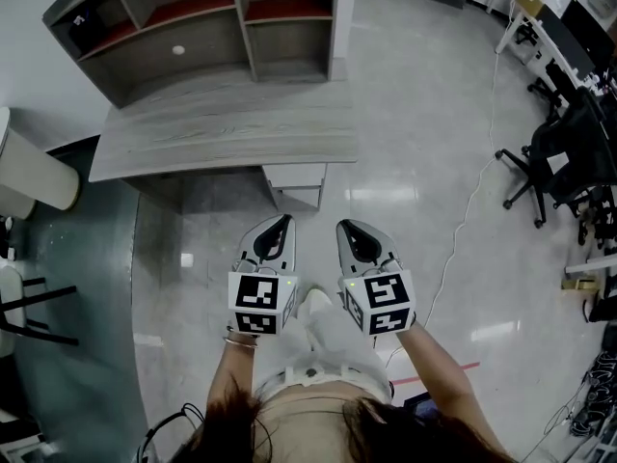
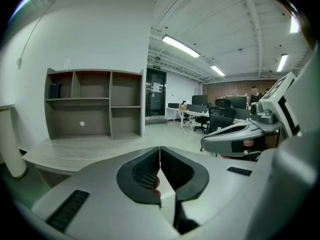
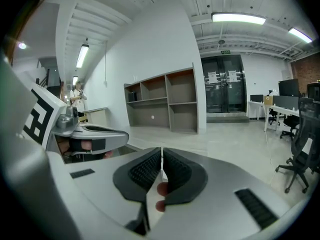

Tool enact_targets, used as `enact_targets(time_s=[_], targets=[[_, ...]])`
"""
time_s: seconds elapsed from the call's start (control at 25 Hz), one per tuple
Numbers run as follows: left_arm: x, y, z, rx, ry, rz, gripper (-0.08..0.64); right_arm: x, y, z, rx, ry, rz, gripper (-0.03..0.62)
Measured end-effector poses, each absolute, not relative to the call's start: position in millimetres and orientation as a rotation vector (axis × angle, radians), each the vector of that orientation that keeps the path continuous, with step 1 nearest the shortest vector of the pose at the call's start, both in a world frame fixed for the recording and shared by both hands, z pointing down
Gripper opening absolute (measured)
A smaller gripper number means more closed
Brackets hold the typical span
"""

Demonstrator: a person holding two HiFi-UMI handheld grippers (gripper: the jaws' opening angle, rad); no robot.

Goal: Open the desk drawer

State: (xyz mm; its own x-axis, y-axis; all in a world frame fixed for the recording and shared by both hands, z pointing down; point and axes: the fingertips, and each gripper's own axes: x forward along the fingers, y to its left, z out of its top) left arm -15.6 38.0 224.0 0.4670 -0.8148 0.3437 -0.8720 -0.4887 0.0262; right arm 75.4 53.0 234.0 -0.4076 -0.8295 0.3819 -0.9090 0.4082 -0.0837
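While both grippers hang short of the desk, nothing of the job is done yet.

Floor (image 1: 415, 114): glossy, pale, with an open stretch between the person and the desk. Office chairs (image 1: 549, 162) sit well off to the right, not in play.

Desk (image 1: 222, 133): grey wood-grain top, bare, with a shelf unit (image 1: 193, 27) standing along its far side.

Drawer (image 1: 294, 177): pale block under the desk's near edge, toward its right end, sticking out a little past the top. Front looks flush, so I read it as closed (handle too small to make out in the head view, and I can't pick the drawer out in either gripper view).

Left gripper (image 1: 282, 220): jaws fully together, nothing between them. Held in front of the body, pointing toward the desk, well apart from the drawer.

Right gripper (image 1: 345, 226): same story, pads pressed together, empty, just beside the left one.

Left to do, as I judge it: close the gap, find the handle or a lip on the front, part one gripper's jaws and clamp on it, then pull the drawer out toward the person. All the real work remains; only the rough line-up toward the desk is there.
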Motion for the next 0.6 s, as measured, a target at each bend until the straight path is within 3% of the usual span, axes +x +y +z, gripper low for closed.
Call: enact_targets(time_s=[0.6], targets=[[-38,-6,250,2.435,-1.477,0.399,0.014,66,4,268,1.418,-2.322,0.450,0.026]])
